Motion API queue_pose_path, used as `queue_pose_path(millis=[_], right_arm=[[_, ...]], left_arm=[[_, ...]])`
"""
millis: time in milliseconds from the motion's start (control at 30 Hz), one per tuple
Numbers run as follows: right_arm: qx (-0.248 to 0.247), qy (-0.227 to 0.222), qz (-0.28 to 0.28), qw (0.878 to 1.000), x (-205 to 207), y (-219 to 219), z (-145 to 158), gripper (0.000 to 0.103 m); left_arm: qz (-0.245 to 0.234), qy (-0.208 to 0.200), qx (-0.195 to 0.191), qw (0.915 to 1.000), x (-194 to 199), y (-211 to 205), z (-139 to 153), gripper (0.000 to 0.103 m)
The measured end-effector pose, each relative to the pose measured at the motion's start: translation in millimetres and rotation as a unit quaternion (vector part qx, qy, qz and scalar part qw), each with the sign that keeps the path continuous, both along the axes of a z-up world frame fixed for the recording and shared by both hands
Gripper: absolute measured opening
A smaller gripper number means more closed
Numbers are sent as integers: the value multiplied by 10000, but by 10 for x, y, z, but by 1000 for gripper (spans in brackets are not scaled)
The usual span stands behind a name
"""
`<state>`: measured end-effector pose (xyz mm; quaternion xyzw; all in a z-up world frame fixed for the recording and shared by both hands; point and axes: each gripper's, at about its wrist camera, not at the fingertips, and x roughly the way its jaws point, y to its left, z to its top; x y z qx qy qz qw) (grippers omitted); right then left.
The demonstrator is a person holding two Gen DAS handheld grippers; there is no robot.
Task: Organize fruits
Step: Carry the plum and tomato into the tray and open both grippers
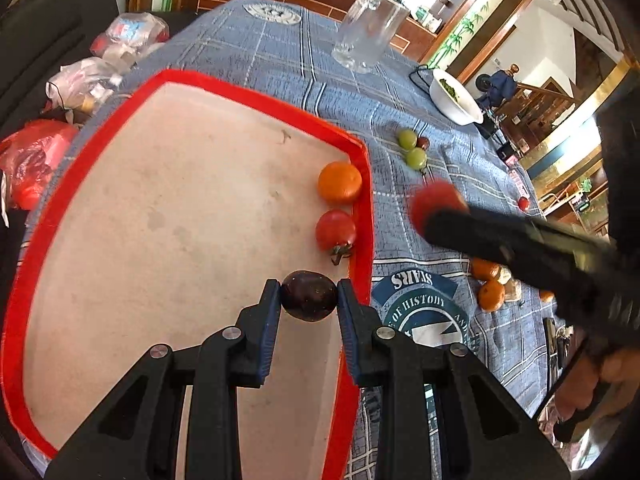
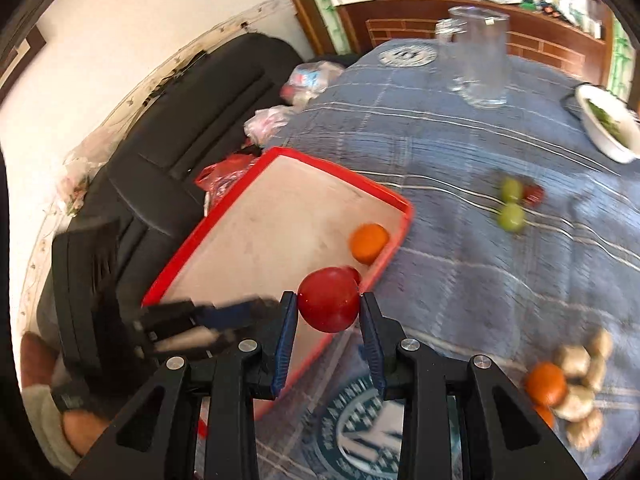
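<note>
Dark plum [image 1: 308, 297] pinched in left tool [image 1: 308, 300] over red tray [image 1: 362, 216]; red tomato [image 2: 329, 300] clamped in right tool [image 2: 329, 308].

Orange [image 1: 339, 182] & tomato [image 1: 335, 232] in tray [image 1: 362, 216]; grapes [image 1: 412, 150] right, on cloth [image 1: 280, 56].

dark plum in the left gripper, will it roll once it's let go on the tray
Probably a little. The dark plum looks round and smooth, so it could roll on the flat tray. The raised red rim beside it should likely stop it, as the orange and tomato already sit against that edge. Its glossy skin may slip between the left gripper fingers.
</note>
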<state>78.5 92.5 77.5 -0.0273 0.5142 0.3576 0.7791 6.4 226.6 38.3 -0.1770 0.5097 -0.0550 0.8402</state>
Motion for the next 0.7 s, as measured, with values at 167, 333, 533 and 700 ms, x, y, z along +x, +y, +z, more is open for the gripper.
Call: queue_pose_path(millis=[167, 333, 533, 700], right_arm=[[-50, 241, 274, 9993, 296, 380, -140, 32], [-386, 298, 525, 9974, 439, 669, -359, 32], [-576, 323, 607, 9960, 471, 726, -513, 32], [-648, 259, 669, 9953, 483, 713, -557, 33]], left_arm=[[-108, 59, -70, 9999, 47, -36, -93, 26], [-83, 166, -155, 9997, 63, 1, -188, 26], [-125, 107, -191, 9997, 48, 7, -198, 26], [-38, 65, -385, 9992, 36, 58, -219, 26]])
